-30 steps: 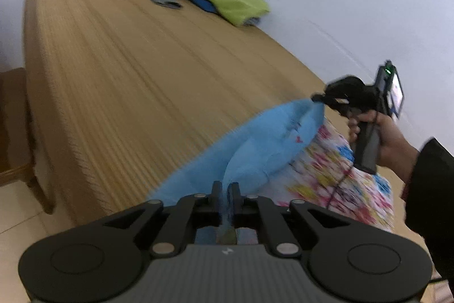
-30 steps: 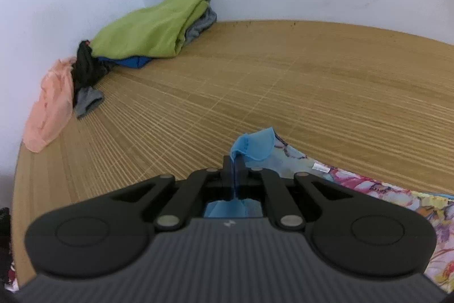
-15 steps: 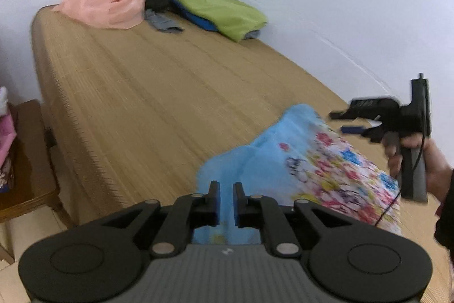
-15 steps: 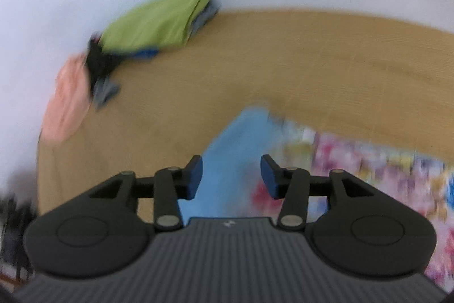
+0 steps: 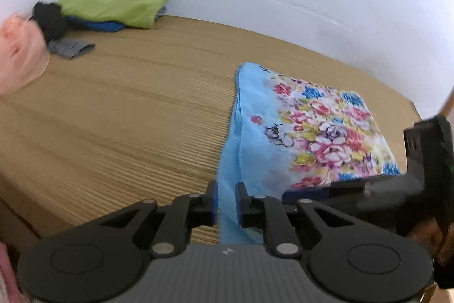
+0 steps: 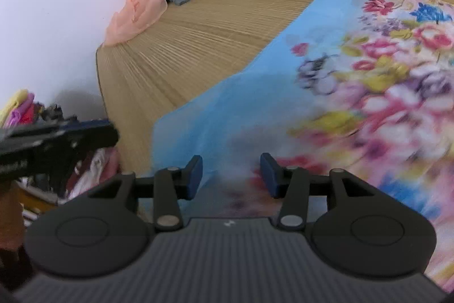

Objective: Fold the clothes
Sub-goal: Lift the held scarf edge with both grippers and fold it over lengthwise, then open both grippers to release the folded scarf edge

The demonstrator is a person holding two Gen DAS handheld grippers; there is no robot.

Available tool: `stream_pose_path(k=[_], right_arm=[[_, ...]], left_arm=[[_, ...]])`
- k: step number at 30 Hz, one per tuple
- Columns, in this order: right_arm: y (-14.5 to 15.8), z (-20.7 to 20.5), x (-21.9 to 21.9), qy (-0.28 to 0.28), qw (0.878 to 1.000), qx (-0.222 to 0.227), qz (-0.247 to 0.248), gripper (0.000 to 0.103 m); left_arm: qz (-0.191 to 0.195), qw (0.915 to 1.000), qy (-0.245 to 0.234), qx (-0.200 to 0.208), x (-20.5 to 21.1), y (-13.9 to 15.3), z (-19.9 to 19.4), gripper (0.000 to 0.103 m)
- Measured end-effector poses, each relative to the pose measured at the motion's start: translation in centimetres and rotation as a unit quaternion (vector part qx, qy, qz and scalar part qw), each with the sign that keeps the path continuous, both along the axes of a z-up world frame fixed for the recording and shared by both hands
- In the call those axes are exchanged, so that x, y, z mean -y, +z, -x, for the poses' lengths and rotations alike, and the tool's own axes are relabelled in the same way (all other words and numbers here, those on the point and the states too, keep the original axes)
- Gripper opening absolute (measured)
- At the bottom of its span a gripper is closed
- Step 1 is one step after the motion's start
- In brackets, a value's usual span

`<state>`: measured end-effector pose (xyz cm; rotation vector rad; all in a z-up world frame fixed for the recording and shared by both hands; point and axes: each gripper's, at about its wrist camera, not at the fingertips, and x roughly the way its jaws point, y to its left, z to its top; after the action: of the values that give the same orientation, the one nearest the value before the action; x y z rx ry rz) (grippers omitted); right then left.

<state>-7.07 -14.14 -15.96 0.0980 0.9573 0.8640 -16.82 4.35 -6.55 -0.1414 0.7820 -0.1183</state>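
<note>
A blue cloth with a floral print (image 5: 309, 127) lies folded flat on the woven mat of the bed (image 5: 127, 110). It also fills the right wrist view (image 6: 326, 81). My left gripper (image 5: 226, 202) is open, its jaws a little apart over the cloth's near blue edge, holding nothing. My right gripper (image 6: 231, 175) is open wide and empty just above the cloth's near edge. The right gripper also shows at the right of the left wrist view (image 5: 397, 183), and the left gripper at the left of the right wrist view (image 6: 56, 138).
A pile of clothes sits at the far corner against the white wall: a green garment (image 5: 113, 6), a blue one, a black one (image 5: 48, 19), a grey piece (image 5: 69, 47) and a peach one (image 5: 20, 56). More clothes (image 6: 20, 110) lie beside the bed.
Both grippers held the blue cloth's corners up a second ago. They have let go, the cloth now lies folded flat, and both grippers have drawn back to its near edge.
</note>
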Motion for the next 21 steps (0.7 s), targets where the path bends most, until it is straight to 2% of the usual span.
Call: stream_pose_path(k=[6, 10, 12, 16, 21], right_arm=[[0.1, 4.4, -4.3, 0.041, 0.999, 0.006, -0.018, 0.048], [1.6, 5.7, -3.7, 0.031, 0.998, 0.007, -0.048, 0.048], [2.2, 6.3, -2.3, 0.002, 0.999, 0.015, -0.052, 0.048], [2.4, 7.4, 2.1, -0.089, 0.995, 0.024, -0.022, 0.049], [1.9, 8.9, 7.7, -0.202, 0.979, 0.027, 0.023, 0.049]], left_arm=[[0.027, 0.9995, -0.008, 0.012, -0.9, 0.7, -1.2, 0.015], [0.050, 0.9978, -0.042, 0.013, 0.2, 0.8, -2.1, 0.016], [0.057, 0.9960, -0.068, 0.009, 1.3, 0.6, -2.7, 0.017], [0.055, 0.9917, -0.116, -0.013, 3.9, -1.2, -3.8, 0.018], [0.018, 0.9884, -0.139, -0.060, 5.5, -4.3, -4.1, 0.018]])
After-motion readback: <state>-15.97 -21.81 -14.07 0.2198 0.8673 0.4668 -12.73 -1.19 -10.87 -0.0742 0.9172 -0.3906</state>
